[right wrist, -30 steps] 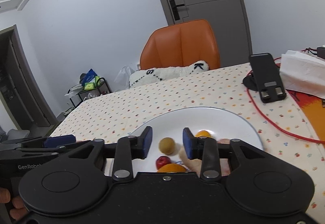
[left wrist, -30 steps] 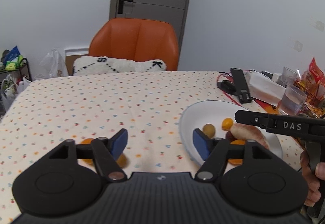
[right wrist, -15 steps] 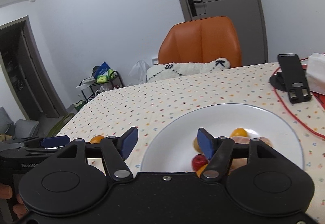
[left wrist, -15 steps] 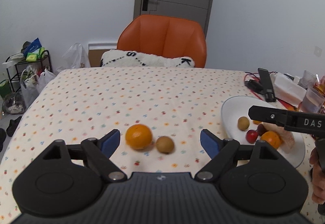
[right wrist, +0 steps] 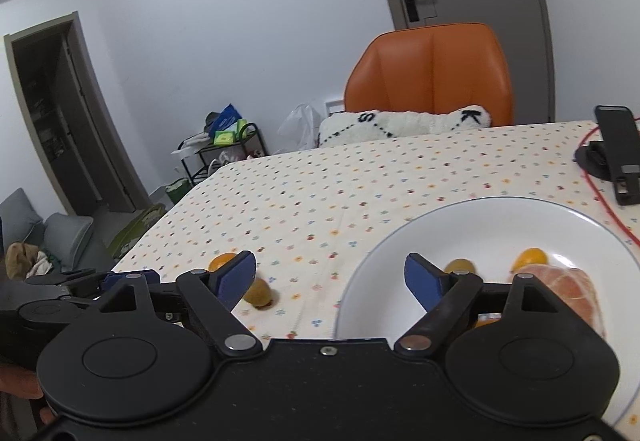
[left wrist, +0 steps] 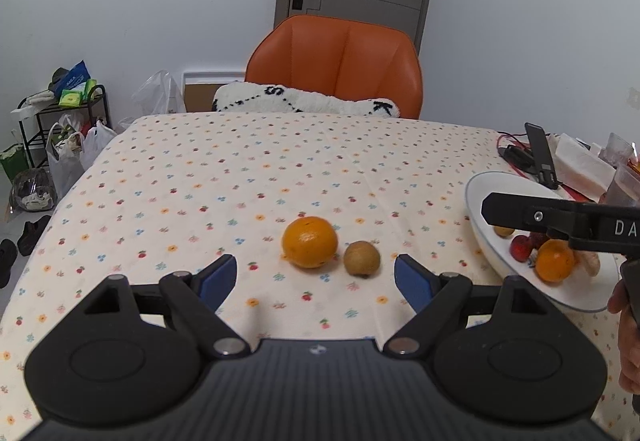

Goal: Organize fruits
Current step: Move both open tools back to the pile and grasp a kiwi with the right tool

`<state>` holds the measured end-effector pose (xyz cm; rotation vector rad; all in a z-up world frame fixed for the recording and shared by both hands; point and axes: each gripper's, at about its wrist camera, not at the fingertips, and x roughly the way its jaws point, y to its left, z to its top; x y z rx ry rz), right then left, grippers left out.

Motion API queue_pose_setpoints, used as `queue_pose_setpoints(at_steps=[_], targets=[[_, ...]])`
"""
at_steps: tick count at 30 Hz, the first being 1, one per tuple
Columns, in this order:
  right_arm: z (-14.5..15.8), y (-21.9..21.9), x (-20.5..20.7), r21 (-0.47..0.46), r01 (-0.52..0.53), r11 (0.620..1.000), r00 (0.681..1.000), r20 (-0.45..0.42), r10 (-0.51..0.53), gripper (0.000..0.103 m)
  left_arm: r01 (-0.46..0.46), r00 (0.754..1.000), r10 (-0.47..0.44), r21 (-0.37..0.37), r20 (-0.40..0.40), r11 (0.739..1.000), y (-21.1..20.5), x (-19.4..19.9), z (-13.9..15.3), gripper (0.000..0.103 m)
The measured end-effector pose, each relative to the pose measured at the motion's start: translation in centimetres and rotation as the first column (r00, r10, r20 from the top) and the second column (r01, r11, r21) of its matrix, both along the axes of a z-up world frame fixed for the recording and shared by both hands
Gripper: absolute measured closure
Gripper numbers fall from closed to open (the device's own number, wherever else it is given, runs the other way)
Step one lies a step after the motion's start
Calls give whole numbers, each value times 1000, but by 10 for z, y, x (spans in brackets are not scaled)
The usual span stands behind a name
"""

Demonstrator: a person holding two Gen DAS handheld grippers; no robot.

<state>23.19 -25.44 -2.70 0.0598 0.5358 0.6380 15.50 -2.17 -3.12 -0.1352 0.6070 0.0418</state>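
Tablecloth (left wrist: pixel 248 177) with dotted print fronts orange chair (left wrist: pixel 336 65).

The left tongs (left wrist: pixel 315 277) are spread wide, blue pads (left wrist: pixel 218 278) well apart and holding nothing, held low and level. The right tongs (right wrist: pixel 330 277) are spread just as wide and also hold nothing. In the left view the right tongs reach in from the right edge, with part of the right hand (left wrist: pixel 629 345) gripping their handle.
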Motion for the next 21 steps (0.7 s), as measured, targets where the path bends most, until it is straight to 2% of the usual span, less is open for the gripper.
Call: queue_pose_setpoints(at_steps=[6, 13, 17, 19, 21], targets=[[-3, 20, 1, -26, -43, 999, 999, -7, 43, 21, -13, 1000, 13, -2, -21, 1000, 12, 2, -4, 18], [-5, 41, 1, -43, -99, 994, 995, -9, 98, 7, -51, 998, 50, -22, -47, 998, 29, 6, -9, 15], [-6, 50, 1, -66, -117, 991, 993, 0, 117, 7, -66, 997, 65, -38, -28, 997, 39, 5, -9, 15], [-7, 52, 2, -66, -117, 991, 993, -3, 117, 13, -71, 997, 70, -48, -19, 996, 44, 4, -9, 15], [-8, 54, 4, -63, -118, 991, 993, -17, 117, 27, -81, 997, 81, -51, -9, 995, 49, 2, -8, 15]])
